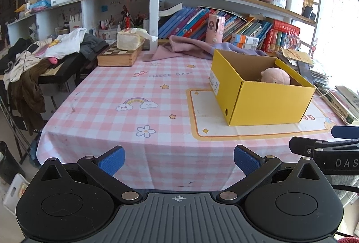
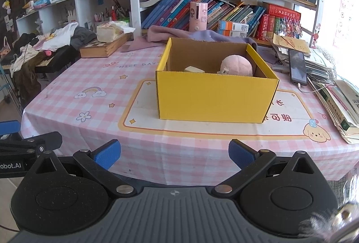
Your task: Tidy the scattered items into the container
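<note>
While the yellow cardboard box (image 2: 215, 97) holds a pink plush toy (image 2: 237, 67) and possibly a small cream item (image 2: 194, 69), both grippers hover at the table edge. Left gripper (image 1: 178, 161) and right gripper (image 2: 174, 154) fingers are spread wide, gripping nothing.

Yellow box (image 2: 213, 97), pink plush toy (image 2: 237, 67), pink-and-white checked tablecloth (image 1: 139, 86), blue-padded black left claw (image 1: 179, 161)

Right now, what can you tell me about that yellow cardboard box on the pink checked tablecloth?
The yellow cardboard box is rectangular and open-topped, bright yellow outside and plain brown inside. A white label is on one short end, above a small round hole. It sits upright on the cream mat printed on the pink checked tablecloth. Inside lie a round pink plush toy and a small cream block. Neither gripper touches it.
</note>
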The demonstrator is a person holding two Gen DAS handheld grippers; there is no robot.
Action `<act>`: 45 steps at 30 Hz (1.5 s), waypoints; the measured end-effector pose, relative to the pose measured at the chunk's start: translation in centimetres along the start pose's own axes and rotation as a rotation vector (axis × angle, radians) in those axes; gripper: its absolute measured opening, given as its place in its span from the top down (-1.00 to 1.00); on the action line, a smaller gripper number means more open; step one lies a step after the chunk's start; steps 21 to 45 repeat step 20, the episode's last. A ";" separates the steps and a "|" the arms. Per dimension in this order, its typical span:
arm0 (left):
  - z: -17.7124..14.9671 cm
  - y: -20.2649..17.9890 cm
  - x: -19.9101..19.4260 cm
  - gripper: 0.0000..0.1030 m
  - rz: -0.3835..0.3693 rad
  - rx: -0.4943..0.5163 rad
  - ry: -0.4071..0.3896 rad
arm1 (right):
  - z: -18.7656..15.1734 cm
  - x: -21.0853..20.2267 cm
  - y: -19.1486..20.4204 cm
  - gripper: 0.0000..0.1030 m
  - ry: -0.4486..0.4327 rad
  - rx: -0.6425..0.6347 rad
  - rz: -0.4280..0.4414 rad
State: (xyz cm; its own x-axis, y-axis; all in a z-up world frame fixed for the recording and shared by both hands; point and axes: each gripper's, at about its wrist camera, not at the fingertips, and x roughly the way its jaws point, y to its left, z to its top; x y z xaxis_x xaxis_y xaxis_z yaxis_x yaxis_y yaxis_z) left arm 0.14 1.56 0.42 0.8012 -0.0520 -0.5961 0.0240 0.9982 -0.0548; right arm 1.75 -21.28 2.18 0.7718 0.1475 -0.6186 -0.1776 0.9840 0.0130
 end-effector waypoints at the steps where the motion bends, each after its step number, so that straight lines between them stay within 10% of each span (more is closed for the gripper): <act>1: 0.0 -0.1 0.0 -1.00 -0.002 0.004 0.000 | 0.0 0.0 0.0 -1.00 0.000 0.001 0.000; 45: -0.1 -0.6 -0.5 -1.00 -0.009 -0.015 -0.002 | -0.5 -0.3 -0.1 -1.00 0.013 -0.009 0.015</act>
